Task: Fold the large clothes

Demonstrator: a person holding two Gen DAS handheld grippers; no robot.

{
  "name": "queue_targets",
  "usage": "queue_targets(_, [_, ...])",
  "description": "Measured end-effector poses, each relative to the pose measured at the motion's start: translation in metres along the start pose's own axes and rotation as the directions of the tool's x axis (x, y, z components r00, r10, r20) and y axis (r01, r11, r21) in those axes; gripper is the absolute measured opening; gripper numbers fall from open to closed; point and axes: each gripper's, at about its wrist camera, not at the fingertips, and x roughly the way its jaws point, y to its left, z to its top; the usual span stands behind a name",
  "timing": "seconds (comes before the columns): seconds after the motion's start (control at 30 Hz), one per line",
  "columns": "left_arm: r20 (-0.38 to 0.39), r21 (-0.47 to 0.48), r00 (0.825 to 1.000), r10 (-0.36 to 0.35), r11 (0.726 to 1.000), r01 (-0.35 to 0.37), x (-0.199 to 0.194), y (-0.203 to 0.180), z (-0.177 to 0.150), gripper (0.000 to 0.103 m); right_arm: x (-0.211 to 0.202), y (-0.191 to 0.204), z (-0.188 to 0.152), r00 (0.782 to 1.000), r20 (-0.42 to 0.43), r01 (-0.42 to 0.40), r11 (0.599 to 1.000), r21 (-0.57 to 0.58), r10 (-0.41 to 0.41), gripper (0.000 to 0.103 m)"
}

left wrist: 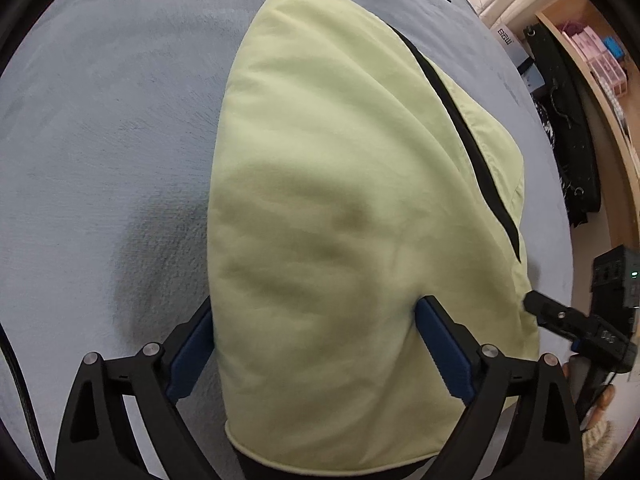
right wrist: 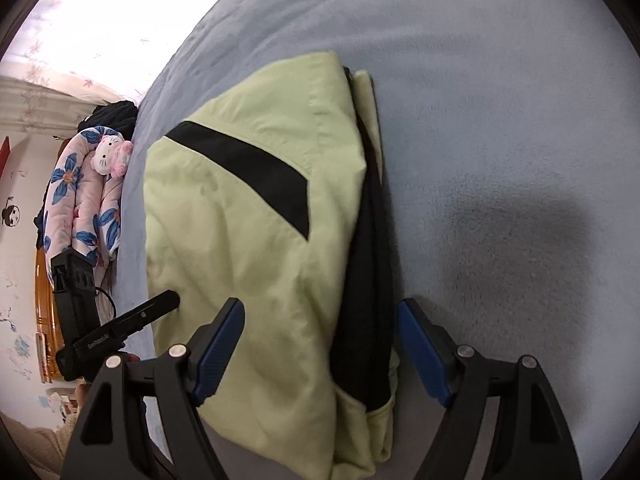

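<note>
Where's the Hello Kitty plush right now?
Only the right wrist view shows it: the Hello Kitty plush sits far left, atop a floral quilt beside the blue bed's edge, beyond the green jacket.

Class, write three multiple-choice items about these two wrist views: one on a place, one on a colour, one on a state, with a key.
1. The folded pale green jacket with black stripes lies on:
A. blue-grey plush bedspread
B. wooden floor
C. metal rack

2. The finger pads are:
A. red
B. blue
C. white

3. The left gripper is:
A. shut on a sock
B. open
C. out of view

Key: A, plush fabric surrounds the jacket; B, blue pads show in both views; B, its jaws stand wide either side of the jacket.
</note>
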Motion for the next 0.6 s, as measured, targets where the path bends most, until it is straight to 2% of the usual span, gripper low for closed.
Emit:
queue_targets(0.2, [-0.008,-0.003,0.999,-0.043,0.999,0.043,0.015,-0.002,0.007,0.096,0.015,-0.006,0.009,0.999,-0.007,-0.043,0.999,-0.032,0.042,0.079])
queue_targets(0.3, [-0.003,0.000,0.998,-0.064,0.998,0.064,0.021,-0.006,0.009,0.098,0.022,-0.007,0.018,0.993,-0.005,-0.119,0.992,-0.045,0.119,0.079])
queue_targets(0.37, [0.001,0.001,0.997,-0.078,0.997,0.078,0.026,-0.008,0.012,0.098,0.030,-0.008,0.027,0.980,-0.017,-0.198,0.979,-0.041,0.198,0.077])
queue_targets(0.43, [0.006,-0.004,0.996,-0.088,0.996,0.088,0.028,-0.007,0.014,0.099,0.038,-0.005,0.033,0.972,-0.034,-0.234,0.971,-0.050,0.232,0.075])
queue_targets(0.6, [0.025,-0.008,0.995,-0.098,0.995,0.098,0.037,-0.007,0.017,0.101,0.058,0.016,0.042,0.967,-0.078,-0.252,0.960,-0.121,0.244,0.072])
